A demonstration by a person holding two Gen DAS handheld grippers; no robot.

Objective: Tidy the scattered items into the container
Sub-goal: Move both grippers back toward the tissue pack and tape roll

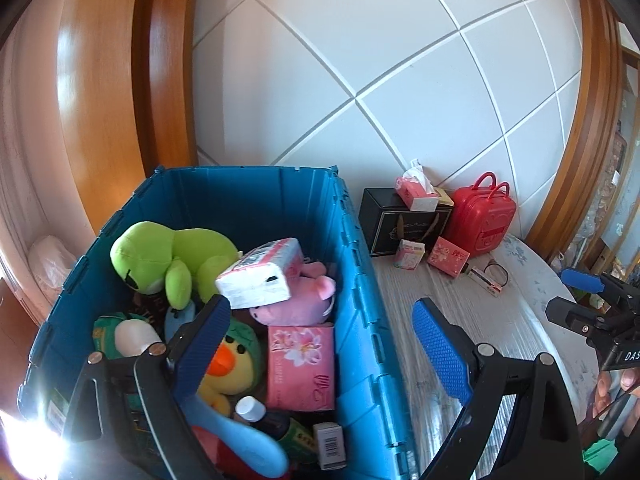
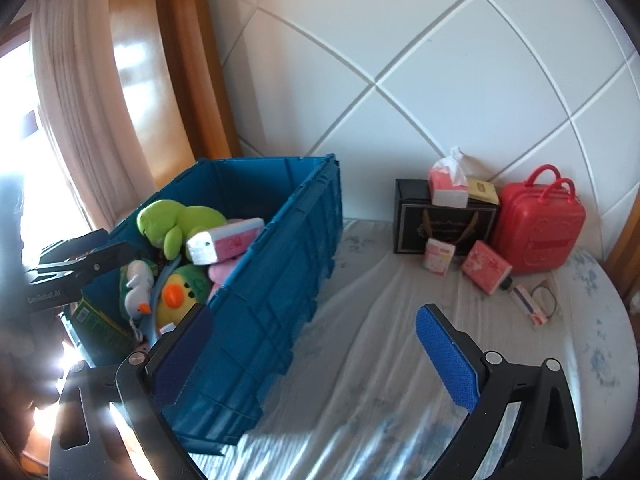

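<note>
Scattered items are mostly gathered already: the blue crate (image 1: 352, 264) stands on the bed (image 2: 360, 360) against the padded headboard (image 1: 400, 60) and holds a green plush frog (image 1: 168, 256), a pink plush pig (image 1: 304, 296), a yellow plush duck (image 1: 230, 372), a white tissue pack (image 1: 260, 276) lying on top of the pile, a pink floral tissue pack (image 1: 301, 362), a dark bottle with a white cap (image 1: 260, 416) and a small barcoded box (image 1: 330, 446). What seems left is the cluster by the headboard, well apart from the crate: a small pink-and-white carton (image 2: 439, 257), a pink floral box (image 2: 486, 267), a slim tube-like box (image 2: 532, 306) and a pair of glasses (image 2: 546, 294) lying loose on the sheet. Behind them stand a black gift box (image 2: 440, 220) with a pink tissue box (image 2: 448, 186) on top, and a red toy suitcase (image 2: 538, 228); whether these count as clutter I cannot tell. The left hand-held gripper (image 1: 320, 356) hangs over the crate's near end, jaws spread wide and holding nothing. The right hand-held gripper (image 2: 312, 352) is likewise spread and empty, over bare sheet beside the crate. By my judgement the job is well past halfway, with the small loose pieces next.
</note>
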